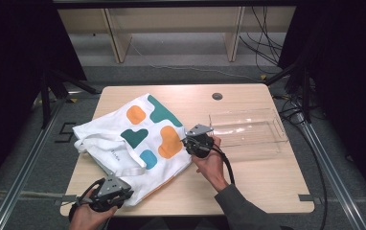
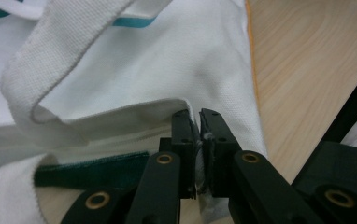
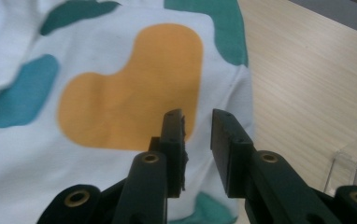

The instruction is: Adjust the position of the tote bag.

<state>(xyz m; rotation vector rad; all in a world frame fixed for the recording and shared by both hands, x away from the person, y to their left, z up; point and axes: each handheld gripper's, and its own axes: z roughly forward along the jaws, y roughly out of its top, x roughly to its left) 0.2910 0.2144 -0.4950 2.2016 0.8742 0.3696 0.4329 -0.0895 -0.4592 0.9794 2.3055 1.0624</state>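
Note:
A white tote bag (image 1: 138, 139) with orange and teal patches lies flat on the left half of the wooden table (image 1: 257, 182). At the table's front left, my left gripper (image 1: 122, 192) is shut on the bag's near hem. In the left gripper view the white cloth (image 2: 144, 60) is pinched between its jaws (image 2: 198, 135), and a webbing handle (image 2: 50, 56) loops to their left. My right gripper (image 1: 187, 142) is at the bag's right edge. Its jaws (image 3: 197, 126) stand a little apart above an orange patch (image 3: 130, 93), with nothing between them.
A clear plastic box (image 1: 248, 132) stands on the right half of the table, just beyond my right gripper, and its corner (image 3: 354, 163) shows in the right gripper view. A round cable hole (image 1: 217, 96) sits near the far edge. Black curtains and floor rails flank the table.

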